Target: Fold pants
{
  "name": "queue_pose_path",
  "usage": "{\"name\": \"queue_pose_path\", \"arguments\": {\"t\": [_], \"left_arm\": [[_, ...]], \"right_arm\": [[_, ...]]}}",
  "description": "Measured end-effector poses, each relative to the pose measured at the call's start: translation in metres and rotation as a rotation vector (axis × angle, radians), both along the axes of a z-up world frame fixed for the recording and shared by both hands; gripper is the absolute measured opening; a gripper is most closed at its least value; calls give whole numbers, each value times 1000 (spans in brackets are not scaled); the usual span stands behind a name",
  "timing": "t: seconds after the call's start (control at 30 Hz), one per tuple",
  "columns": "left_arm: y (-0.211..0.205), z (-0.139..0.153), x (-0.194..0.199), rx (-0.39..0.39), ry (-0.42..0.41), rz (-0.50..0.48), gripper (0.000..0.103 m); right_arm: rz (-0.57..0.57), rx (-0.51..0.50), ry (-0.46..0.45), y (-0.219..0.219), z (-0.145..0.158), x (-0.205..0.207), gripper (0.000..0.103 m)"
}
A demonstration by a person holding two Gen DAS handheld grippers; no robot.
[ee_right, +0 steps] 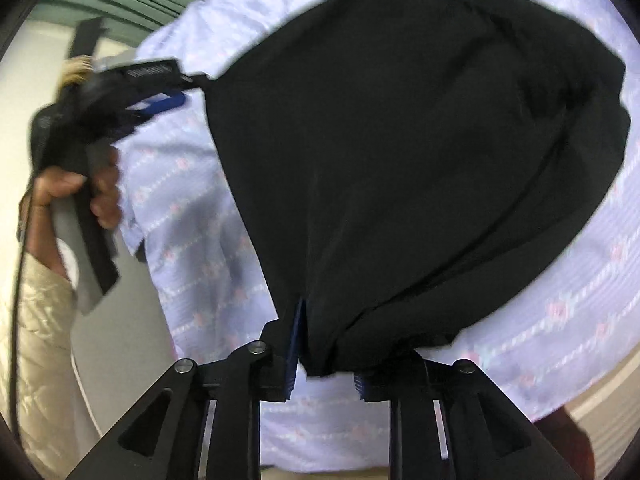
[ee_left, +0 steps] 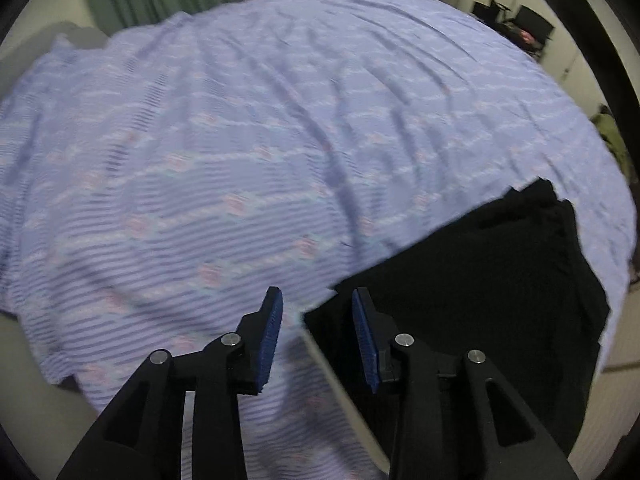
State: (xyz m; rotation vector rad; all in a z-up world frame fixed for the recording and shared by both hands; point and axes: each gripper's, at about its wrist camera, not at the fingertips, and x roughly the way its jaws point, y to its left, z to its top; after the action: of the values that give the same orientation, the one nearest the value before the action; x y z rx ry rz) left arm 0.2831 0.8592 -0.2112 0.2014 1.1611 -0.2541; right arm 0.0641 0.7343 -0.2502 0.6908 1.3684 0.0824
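both grippers over black pants [ee_right: 400, 140] (folded), left gripper [ee_left: 317, 312] wide, right gripper [ee_right: 326, 360] seemingly pinching fabric

The wide lilac patterned bedspread [ee_left: 224, 128] is lying bare over its whole far and left part, so a gripper is finding free passage there. The black folded pants [ee_left: 472, 288] are taking the near right corner. In the right wrist view the pants are draping over the right gripper [ee_right: 320, 344], and the left gripper [ee_right: 160, 84] is hanging beside their left edge.
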Motion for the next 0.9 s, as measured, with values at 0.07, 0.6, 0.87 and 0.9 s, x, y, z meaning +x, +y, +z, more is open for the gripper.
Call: {"name": "queue_pose_path", "arguments": {"t": [0.07, 0.6, 0.87, 0.9], "left_arm": [[2, 11, -8, 55, -60, -4, 42], [-31, 112, -174, -3, -247, -37, 85], [-108, 166, -251, -58, -346, 110, 94], [-122, 173, -263, -65, -354, 139, 95]], "right_arm": [[21, -9, 28, -1, -3, -10, 37], [-127, -253, -283, -165, 109, -71, 92], [-14, -371, -591, -236, 204, -94, 102], [0, -379, -619, -245, 211, -99, 102]]}}
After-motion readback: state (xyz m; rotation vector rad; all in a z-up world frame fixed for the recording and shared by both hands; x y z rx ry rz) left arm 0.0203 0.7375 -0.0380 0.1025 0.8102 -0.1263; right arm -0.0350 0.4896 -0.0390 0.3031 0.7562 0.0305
